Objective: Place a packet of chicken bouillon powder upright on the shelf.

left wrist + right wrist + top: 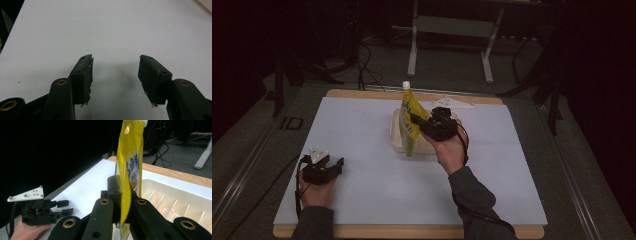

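From where I stand, the work in hand looks like putting the yellow plastic spouted pouch with a white cap (408,122) into, or lifting it out of, the shallow cream plastic tray (396,131) that sits near the middle of the white sheet covering the bench (362,130); I cannot say which way it is going. The pouch is upright, its cap at the top, its lower end hanging over the near left part of the tray.

The right gripper (418,120) has the pouch. In the right gripper view its jaws are pressed together on the pouch's thin side edge (124,195), pinching the film flat between the pads, with the ribbed floor of the tray (175,200) just beyond.

The left gripper (334,164) rests well apart, on the sheet at the near left. Its jaws are spread wide, with nothing between them but bare white surface (115,72).

If the pouch is bound for the tray, the next move, I judge, calls for lowering it until it lies on the tray floor, then easing the jaws apart. The pinch is narrow, so the pouch could swing or slip.
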Demonstrator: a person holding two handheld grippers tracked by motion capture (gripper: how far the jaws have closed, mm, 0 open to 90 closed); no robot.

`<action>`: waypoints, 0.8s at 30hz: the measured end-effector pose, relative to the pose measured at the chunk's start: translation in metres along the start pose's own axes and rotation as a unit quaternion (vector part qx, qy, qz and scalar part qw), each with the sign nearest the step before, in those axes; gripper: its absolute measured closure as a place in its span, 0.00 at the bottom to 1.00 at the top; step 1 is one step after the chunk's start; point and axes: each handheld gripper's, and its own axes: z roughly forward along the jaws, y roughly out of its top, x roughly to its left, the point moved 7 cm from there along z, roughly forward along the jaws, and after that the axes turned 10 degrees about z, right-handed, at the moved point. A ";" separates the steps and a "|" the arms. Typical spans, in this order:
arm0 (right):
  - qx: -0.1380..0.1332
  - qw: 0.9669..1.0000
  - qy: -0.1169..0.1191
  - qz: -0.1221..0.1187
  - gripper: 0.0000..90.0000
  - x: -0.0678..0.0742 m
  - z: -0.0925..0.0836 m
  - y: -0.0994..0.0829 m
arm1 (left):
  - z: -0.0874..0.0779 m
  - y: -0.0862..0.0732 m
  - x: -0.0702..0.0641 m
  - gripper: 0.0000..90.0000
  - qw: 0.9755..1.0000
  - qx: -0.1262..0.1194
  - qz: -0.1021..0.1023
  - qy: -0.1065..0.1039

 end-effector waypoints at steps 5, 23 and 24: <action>-0.005 1.000 -0.005 0.004 1.00 -0.001 0.003 0.001 | 0.000 0.000 0.000 0.50 1.000 0.000 0.000 0.000; -0.024 0.999 -0.029 0.013 1.00 -0.007 0.016 0.003 | 0.000 0.000 0.000 0.50 1.000 0.000 0.001 -0.001; -0.026 0.999 -0.030 0.015 1.00 -0.007 0.017 0.003 | 0.000 0.000 0.000 0.50 1.000 0.000 0.002 -0.001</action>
